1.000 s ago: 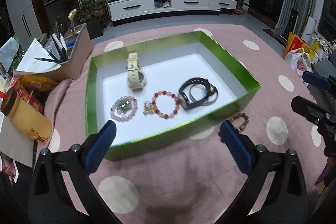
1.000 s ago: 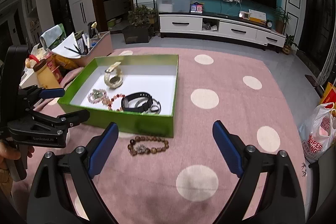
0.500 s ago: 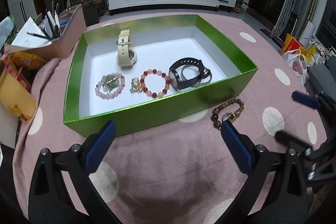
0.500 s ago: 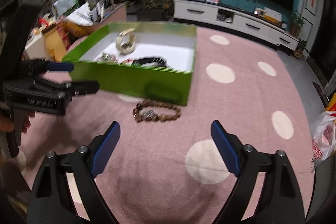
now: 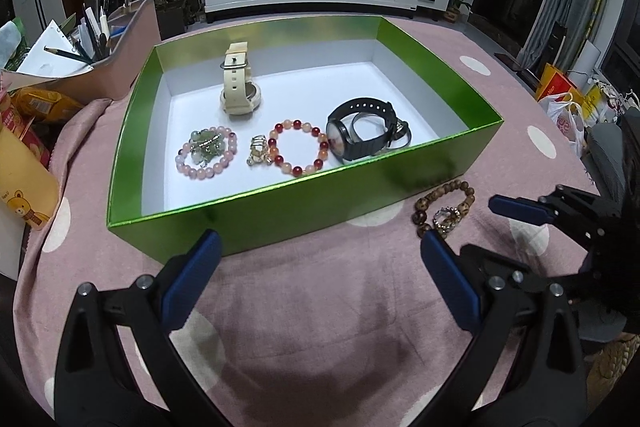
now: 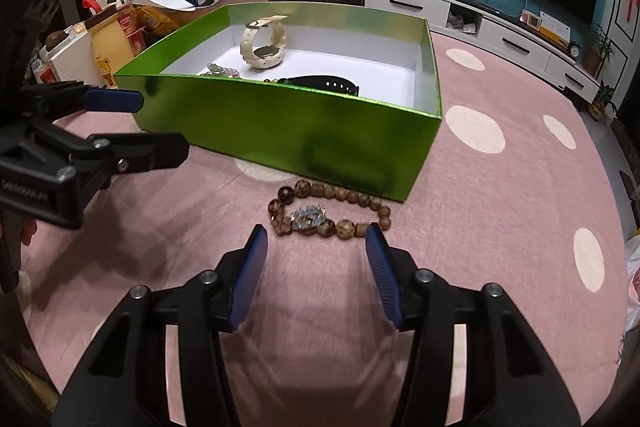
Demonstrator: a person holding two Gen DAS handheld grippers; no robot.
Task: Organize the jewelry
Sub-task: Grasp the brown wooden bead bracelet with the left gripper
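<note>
A green box sits on a counter covered with a pink cloth dotted with white. Inside the box lie a cream watch, a pink bead bracelet, a small gold charm, a red and peach bead bracelet and a black watch. A brown wooden bead bracelet with a small sparkly charm lies on the cloth just outside the box's near wall, by its right-hand corner.

The right tongs point down at this bracelet. Their jaws have just been closing and now stand partly apart, one blue pad at each end of the bracelet; nothing is gripped, and the pads do not press on the beads. The left tongs hang over the cloth in front of the box, jaws wide apart and holding nothing. Along the counter's left edge stand a pen holder and snack packets.
</note>
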